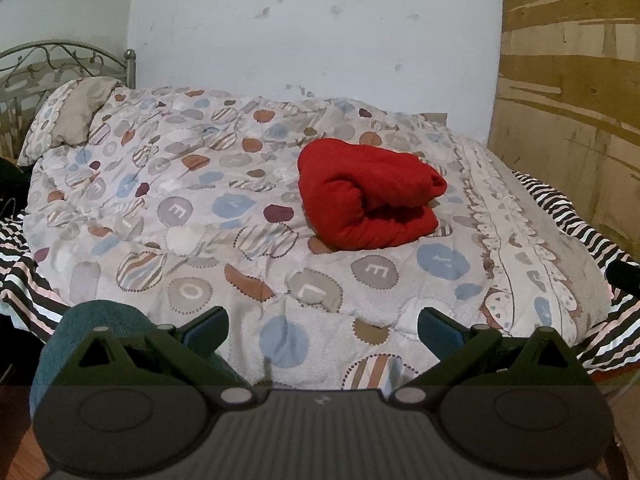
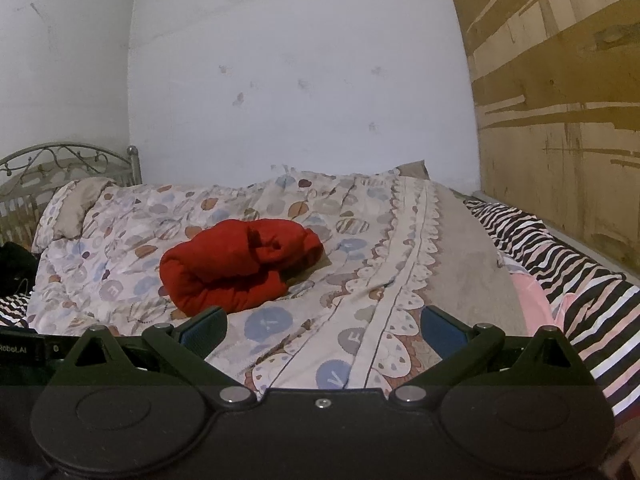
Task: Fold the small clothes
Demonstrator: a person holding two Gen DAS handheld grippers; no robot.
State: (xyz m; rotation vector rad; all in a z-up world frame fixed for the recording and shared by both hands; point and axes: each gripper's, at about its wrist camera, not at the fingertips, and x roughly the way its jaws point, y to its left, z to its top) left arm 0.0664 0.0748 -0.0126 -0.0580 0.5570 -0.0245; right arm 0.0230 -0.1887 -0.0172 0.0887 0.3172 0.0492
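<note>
On the patterned quilt (image 1: 224,184) of the bed, in the left wrist view, a folded red garment (image 1: 368,196) is seen well ahead of the left gripper (image 1: 322,330), whose jaws are spread apart and empty. In the right wrist view, the red garment (image 2: 236,264) is seen ahead and left of the right gripper (image 2: 324,330), its jaws likewise held apart.

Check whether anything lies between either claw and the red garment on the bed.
Nothing visible does. The red garment lies bundled on the quilt, and only bare quilt separates it from the open left claw and the open right claw. Neither claw touches it.
</note>
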